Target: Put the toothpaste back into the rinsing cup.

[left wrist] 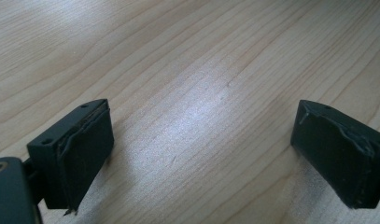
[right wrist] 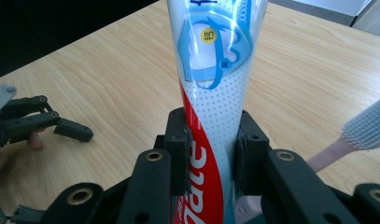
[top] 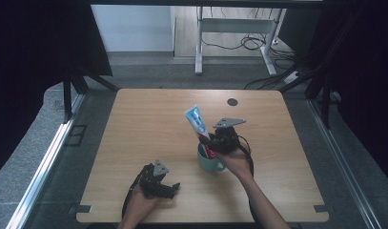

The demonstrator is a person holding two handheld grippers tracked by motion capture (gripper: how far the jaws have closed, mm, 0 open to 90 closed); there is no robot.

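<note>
Light wooden table (top: pixel 148 129), rectangular with rounded corners, grain running along its length; a small dark round disc (top: pixel 232 101) is set in the top near the far edge, right of centre. Right gripper (top: pixel 209 142) held by the person's right hand (top: pixel 238 161) over the table's middle, slightly toward the near-right; grey three-cornered plate on top, cable trailing back along the forearm. Its jaws are closed on a toothpaste tube (right wrist: pixel 214 93), pressing both sides of the lower, red-and-white part; in the right gripper view the tube rises upright between the jaws, pale blue swirl and a small yellow dot on its upper half. In the high view the tube (top: pixel 198 123) tilts up and leftward toward the far edge, its lower end going down into a teal mug (top: pixel 209 162) that stands on the table around the middle, handle toward the near-right. Left gripper (top: pixel 174 188) rests close to the near edge, left of centre, held in the left hand (top: pixel 143 198), well apart from the mug. Its jaws stand wide apart with only bare wood between them; the left gripper (left wrist: pixel 201 149) view shows both black pads low over the tabletop. A toothbrush (right wrist: pixel 360 133) with pink handle and pale bristles shows at the right of the right gripper view, beside the tube, its lower end hidden behind the gripper.
</note>
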